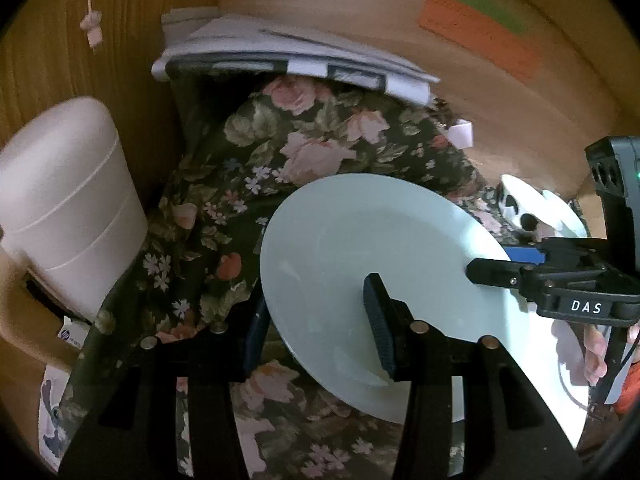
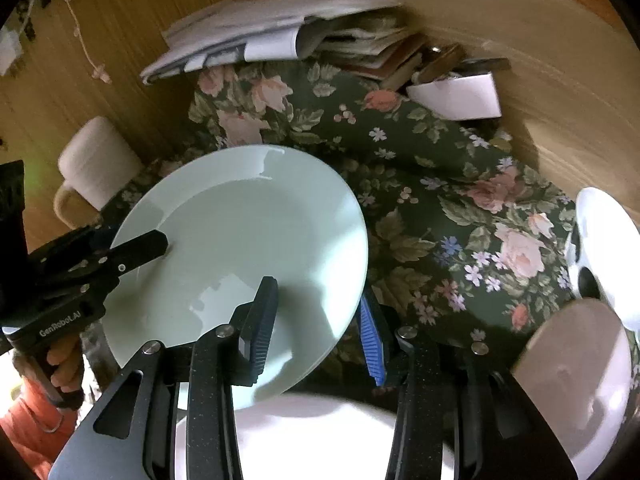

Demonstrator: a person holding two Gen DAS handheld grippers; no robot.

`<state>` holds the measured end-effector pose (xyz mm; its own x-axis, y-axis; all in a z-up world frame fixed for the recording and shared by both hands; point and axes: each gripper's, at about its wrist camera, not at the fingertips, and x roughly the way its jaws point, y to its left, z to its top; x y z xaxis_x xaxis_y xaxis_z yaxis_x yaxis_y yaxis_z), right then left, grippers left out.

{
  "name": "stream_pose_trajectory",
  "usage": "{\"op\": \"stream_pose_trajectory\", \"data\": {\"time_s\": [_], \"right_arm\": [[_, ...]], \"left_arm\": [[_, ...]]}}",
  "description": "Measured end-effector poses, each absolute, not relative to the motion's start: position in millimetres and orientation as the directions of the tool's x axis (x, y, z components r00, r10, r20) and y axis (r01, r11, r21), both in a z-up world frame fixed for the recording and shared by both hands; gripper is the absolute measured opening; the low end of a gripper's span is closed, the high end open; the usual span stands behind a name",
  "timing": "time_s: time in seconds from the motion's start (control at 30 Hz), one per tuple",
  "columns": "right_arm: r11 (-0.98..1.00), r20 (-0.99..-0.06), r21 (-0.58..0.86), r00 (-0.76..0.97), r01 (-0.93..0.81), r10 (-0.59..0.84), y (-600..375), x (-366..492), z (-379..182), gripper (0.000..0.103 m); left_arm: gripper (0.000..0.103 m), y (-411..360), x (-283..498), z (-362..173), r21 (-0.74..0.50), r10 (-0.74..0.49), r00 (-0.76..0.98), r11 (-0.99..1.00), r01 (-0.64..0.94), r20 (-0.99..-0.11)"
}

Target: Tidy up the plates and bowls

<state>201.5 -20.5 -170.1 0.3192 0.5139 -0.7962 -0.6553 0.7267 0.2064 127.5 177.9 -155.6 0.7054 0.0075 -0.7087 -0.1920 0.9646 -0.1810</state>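
The pale green plate (image 1: 360,264) is held tilted above the bench covered with a flowered cloth (image 1: 280,148). The left hand-held gripper (image 1: 320,328) grips its rim, one finger above and one below. The right hand-held gripper (image 2: 316,328) grips the opposite rim in the same way. A white plate (image 2: 312,432) lies just under it. A cow-patterned bowl (image 2: 600,248) stands at the right.

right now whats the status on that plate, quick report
Left tool and right tool both clamped on the pale green plate, opposite rims. Plate tilted above the floral cloth. White plate just beneath; white mug off to the side.
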Motion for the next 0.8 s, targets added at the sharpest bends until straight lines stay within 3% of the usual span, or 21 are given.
{"op": "stream_pose_trajectory", "data": {"time_s": [0.8], "right_arm": [[0.762, -0.731, 0.195, 0.427, -0.618, 0.533, -85, 139, -138, 0.036]], "left_arm": [[0.046, 113, 76, -117, -0.16, -0.026, 0.758, 0.982, -0.103, -0.652]]}}
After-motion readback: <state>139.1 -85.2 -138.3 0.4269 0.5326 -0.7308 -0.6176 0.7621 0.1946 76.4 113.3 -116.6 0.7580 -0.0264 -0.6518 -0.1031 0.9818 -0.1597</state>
